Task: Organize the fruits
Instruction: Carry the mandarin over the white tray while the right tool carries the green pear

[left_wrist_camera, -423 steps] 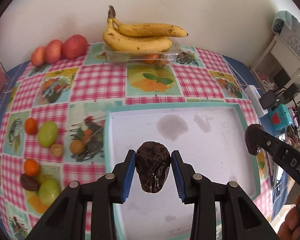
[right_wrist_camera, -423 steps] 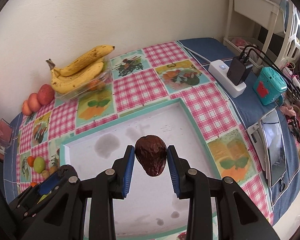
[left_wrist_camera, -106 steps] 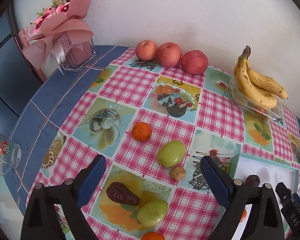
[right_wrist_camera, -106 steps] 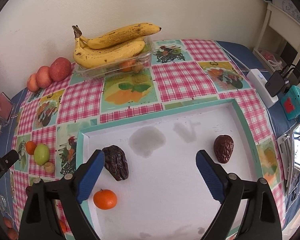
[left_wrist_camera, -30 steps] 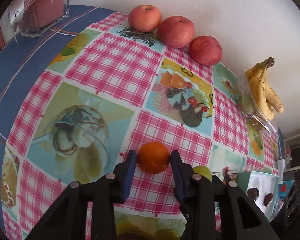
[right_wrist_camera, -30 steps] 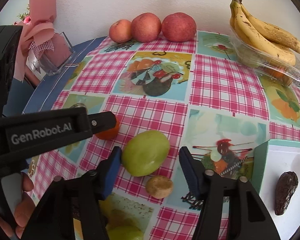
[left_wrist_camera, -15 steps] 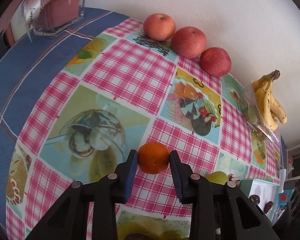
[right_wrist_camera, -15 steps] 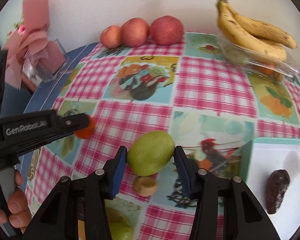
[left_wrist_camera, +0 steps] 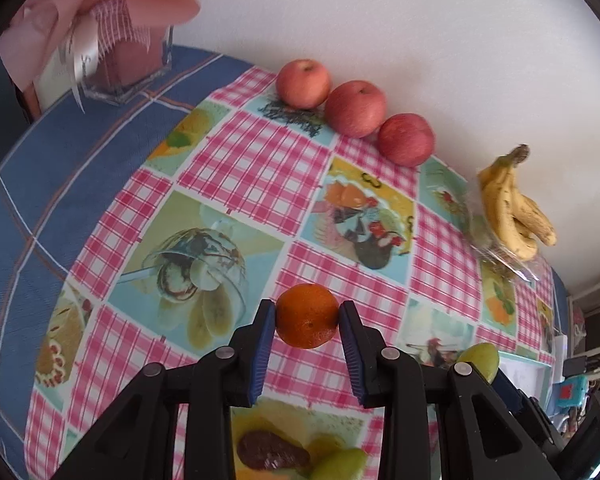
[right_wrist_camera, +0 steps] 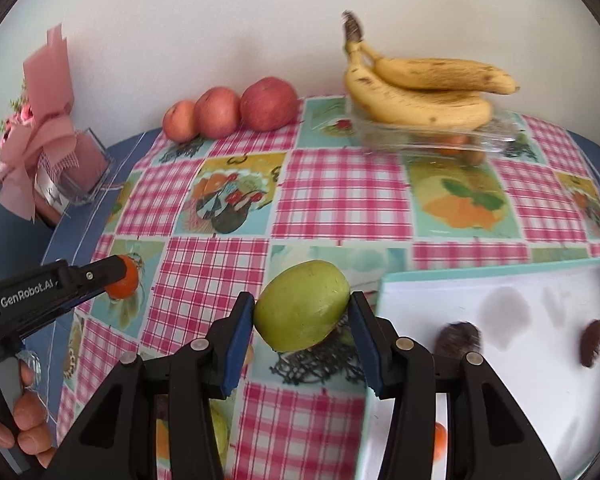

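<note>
Care mattered as I carried both fruits clear of the tablecloth (right_wrist_camera: 340, 184) toward the tray (right_wrist_camera: 500, 272) (two dark fruits already inside): left gripper (left_wrist_camera: 306, 326) clamped the orange (left_wrist_camera: 307, 316), right gripper (right_wrist_camera: 302, 320) the green fruit (right_wrist_camera: 302, 306).

1. Three apples (right_wrist_camera: 236, 114) are sitting in a row at the back of the table (right_wrist_camera: 340, 184), against the wall.
2. The bananas (right_wrist_camera: 420, 96) are lying on a clear container (right_wrist_camera: 432, 136) to the right of the apples.
3. A wrapped vase (right_wrist_camera: 52, 160) is standing at the far left.
4. The tray (right_wrist_camera: 500, 280) is lying at the front right, with two dates (right_wrist_camera: 592, 342) resting in it.
5. The right gripper (right_wrist_camera: 302, 316) is holding a guava (right_wrist_camera: 302, 310) just left of the tray.
6. The left gripper (left_wrist_camera: 307, 322) is holding a tangerine (left_wrist_camera: 307, 322) farther left.
</note>
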Tool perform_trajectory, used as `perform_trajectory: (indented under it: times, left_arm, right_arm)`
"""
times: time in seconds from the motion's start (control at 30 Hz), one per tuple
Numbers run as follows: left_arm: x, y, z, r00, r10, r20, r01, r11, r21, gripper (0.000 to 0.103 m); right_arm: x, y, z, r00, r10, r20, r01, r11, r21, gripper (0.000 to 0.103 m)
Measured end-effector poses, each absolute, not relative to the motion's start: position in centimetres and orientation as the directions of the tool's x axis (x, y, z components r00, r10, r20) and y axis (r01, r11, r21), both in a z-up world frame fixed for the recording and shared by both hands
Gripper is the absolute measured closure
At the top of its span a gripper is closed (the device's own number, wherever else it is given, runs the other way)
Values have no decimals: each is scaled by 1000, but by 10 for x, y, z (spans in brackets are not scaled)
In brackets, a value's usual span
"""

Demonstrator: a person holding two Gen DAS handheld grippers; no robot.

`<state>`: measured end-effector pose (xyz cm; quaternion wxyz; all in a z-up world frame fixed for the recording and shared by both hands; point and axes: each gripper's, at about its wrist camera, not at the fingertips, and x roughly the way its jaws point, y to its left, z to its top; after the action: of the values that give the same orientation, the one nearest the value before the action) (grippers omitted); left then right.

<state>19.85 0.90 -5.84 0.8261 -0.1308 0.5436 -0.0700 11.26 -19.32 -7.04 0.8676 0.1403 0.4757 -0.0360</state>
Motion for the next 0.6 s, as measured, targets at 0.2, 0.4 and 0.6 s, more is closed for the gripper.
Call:
perform_trajectory:
  times: [0.2,0.4,0.6]
  left_arm:
    - [172,-5,-28,431,-270,-861,20,957,-289,68]
    - [150,-15,-2,469,-259,-845,62,964,-260,68]
    - [123,-25,23,512,-258,-820,105,966,-238,68]
  right_arm:
    - [85,-205,-45,558,44,-829,233,950,207,53]
    - [53,-222,-24,571,8,-821,276,940,201,53]
    - [25,-236,-14,564,-36,-825,328,927,183,53]
